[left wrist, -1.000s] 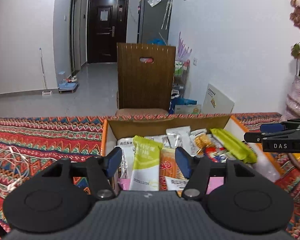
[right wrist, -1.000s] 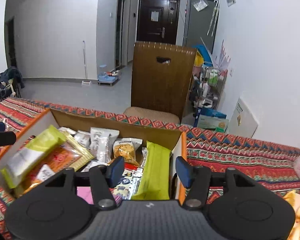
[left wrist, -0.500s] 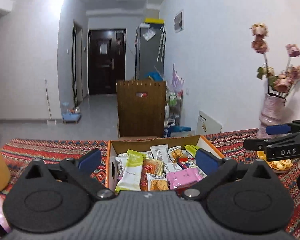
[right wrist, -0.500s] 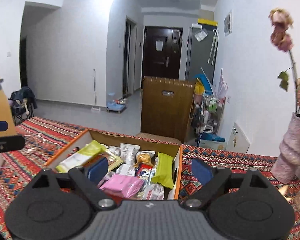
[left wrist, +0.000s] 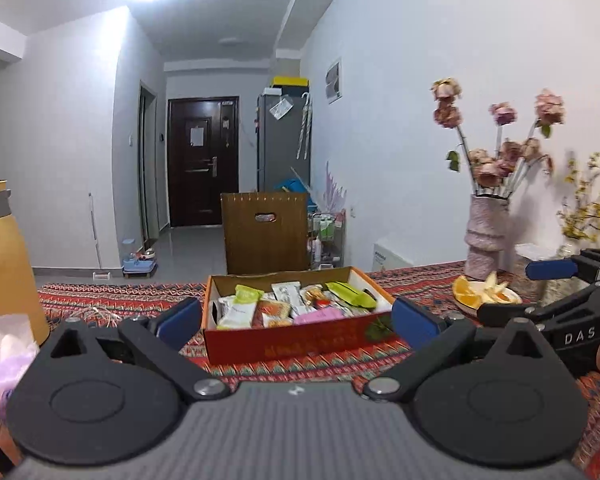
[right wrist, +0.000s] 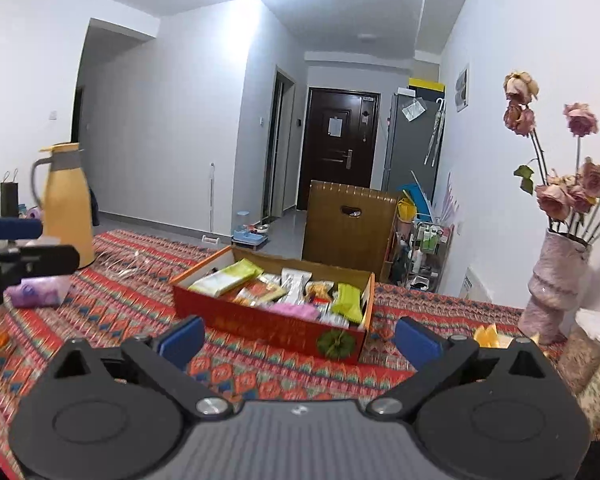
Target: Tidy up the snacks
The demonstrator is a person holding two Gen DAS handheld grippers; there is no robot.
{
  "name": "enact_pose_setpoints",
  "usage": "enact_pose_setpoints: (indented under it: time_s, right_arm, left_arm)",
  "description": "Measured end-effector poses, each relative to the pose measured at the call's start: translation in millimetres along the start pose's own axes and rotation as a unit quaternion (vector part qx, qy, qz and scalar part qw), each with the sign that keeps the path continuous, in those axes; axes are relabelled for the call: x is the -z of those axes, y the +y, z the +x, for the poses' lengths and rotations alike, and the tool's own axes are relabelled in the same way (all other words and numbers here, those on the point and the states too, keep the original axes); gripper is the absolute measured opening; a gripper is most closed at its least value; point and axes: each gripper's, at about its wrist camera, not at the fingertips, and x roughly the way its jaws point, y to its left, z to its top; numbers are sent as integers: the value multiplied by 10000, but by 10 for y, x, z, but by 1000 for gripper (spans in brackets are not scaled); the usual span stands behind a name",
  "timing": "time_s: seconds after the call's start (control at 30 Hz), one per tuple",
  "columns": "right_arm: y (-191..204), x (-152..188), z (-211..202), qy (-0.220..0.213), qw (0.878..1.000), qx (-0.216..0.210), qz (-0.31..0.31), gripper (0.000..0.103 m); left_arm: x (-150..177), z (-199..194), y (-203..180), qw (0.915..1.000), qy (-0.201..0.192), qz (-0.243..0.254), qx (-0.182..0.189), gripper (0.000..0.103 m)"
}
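Snack box (left wrist: 296, 340) — being shown mid-table on the patterned cloth (right wrist: 112, 304), packets inside. Left gripper (left wrist: 296, 322): jaws spread wide, nothing between them. Right gripper (right wrist: 296, 338): jaws opening, likewise bare. Risk being judged: a sideways sweep toppling the vase (left wrist: 486, 236). Fruit plate (left wrist: 486, 300) is being shown whole only leftward; the whole yellow jug (right wrist: 66, 204) only rightward.

Yellow jug (right wrist: 66, 204), flower vase (left wrist: 485, 231), fruit plate (left wrist: 485, 298)

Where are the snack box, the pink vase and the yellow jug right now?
snack box (left wrist: 300, 344): left wrist view, red front wall.
pink vase (right wrist: 556, 280): right wrist view, middle of its body.
yellow jug (right wrist: 68, 216): right wrist view, middle of its body.
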Motion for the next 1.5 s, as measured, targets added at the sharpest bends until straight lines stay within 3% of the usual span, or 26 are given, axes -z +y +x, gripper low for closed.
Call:
enact_pose_setpoints:
  time_s: [0.3,0.5,0.73,0.83,0.97,1.2,1.5]
  right_arm:
    - [414,659,-803,-90,9998,-41,169,103]
    - [729,1025,-1114,-19,9998,-140,156,103]
    - [971,1422,-1439,-45,9989,20,458,103]
    - [1018,1555,-1592,-112,9982,275,527,103]
    - [1022,1694,-1759,-156,9960,232,846,103]
    - [1087,1794,-1999,-283,9956,279,849,103]
    - [1092,1765,-2011,-299,9959,169,836,103]
  left_arm:
    - [556,-825,-151,9999,-10,-149,30,103]
    - [923,-1201,-173,9990,185,-393,-63,103]
    - [1329,-1590,-229,9971,401,-360,-530,103]
    - [1463,-1764,-256,9965,436,-291,-656,103]
    - [1545,-1914,-296,9973,544,-204,-454,103]
    - [1485,-2127,-385,9981,115,-142,-583,103]
    - [1472,-2134,-361,9980,79,-324,-535,103]
